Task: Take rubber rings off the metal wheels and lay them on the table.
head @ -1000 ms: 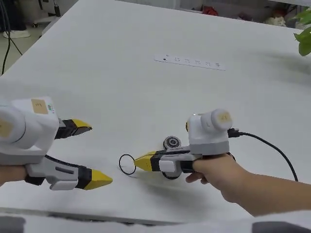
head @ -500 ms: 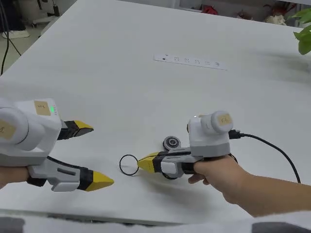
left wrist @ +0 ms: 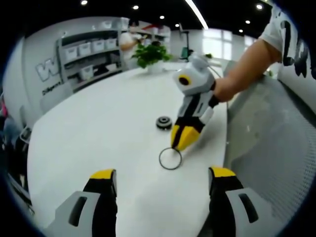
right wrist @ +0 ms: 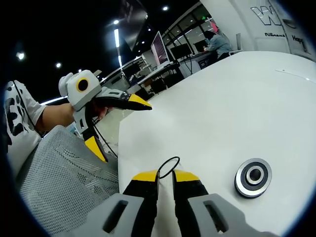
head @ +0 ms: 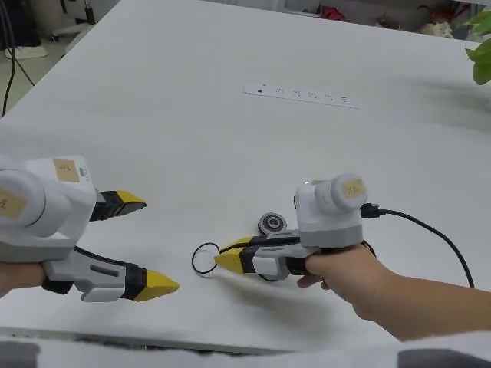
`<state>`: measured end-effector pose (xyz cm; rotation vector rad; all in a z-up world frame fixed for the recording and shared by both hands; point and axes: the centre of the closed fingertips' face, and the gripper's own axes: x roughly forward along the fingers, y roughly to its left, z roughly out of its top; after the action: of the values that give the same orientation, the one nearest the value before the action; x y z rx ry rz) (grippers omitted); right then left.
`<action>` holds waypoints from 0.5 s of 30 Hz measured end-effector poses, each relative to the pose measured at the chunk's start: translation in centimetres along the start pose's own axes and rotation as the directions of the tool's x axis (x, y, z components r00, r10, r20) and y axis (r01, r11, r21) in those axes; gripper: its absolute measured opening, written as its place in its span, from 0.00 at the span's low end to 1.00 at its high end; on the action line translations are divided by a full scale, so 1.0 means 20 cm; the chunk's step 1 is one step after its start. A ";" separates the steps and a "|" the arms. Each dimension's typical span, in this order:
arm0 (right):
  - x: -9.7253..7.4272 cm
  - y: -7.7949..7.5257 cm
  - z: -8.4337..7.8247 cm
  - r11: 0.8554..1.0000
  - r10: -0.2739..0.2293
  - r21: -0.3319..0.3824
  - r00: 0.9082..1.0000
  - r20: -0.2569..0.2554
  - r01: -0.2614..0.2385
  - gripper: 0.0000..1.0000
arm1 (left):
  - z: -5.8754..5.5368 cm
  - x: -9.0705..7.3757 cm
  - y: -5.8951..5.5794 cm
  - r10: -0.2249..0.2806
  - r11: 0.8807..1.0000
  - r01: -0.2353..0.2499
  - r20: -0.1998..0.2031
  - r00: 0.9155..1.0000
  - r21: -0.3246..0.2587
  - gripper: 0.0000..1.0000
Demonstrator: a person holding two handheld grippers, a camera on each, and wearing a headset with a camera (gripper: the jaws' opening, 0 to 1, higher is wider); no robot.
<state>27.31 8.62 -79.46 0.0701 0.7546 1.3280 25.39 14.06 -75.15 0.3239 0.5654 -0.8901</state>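
Barely any change: right gripper [head: 226, 254], nearly shut, seemingly still pinches the freed ring [head: 205, 258], lower centre, unreleased; left gripper [head: 157, 245] gapes, empty.

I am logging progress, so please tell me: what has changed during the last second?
Nothing clear. The right gripper stays shut on the rubber ring on the table, the left gripper stays open, and the metal wheel has not moved.

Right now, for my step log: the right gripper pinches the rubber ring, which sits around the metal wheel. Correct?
No. The right gripper pinches the rubber ring, but it is off the metal wheel, which lies apart on the table; the right gripper view shows this.
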 end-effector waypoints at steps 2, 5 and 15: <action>0.00 -0.01 0.00 1.000 -0.006 -0.008 1.000 -0.003 0.006 0.09 | 0.00 0.00 0.00 0.000 1.000 0.000 0.000 1.000 -0.001 0.77; -0.01 -0.02 0.00 1.000 -0.015 -0.016 1.000 -0.005 0.015 0.11 | 0.00 0.00 0.00 -0.001 1.000 0.001 -0.001 1.000 -0.001 0.77; -0.02 -0.03 0.01 0.999 -0.029 -0.023 1.000 0.003 0.029 0.15 | 0.00 0.01 0.00 -0.003 1.000 0.003 -0.001 1.000 -0.002 0.77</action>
<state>27.94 8.10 -79.45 0.0418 0.7356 1.3087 25.44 13.90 -75.17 0.3218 0.5679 -0.8919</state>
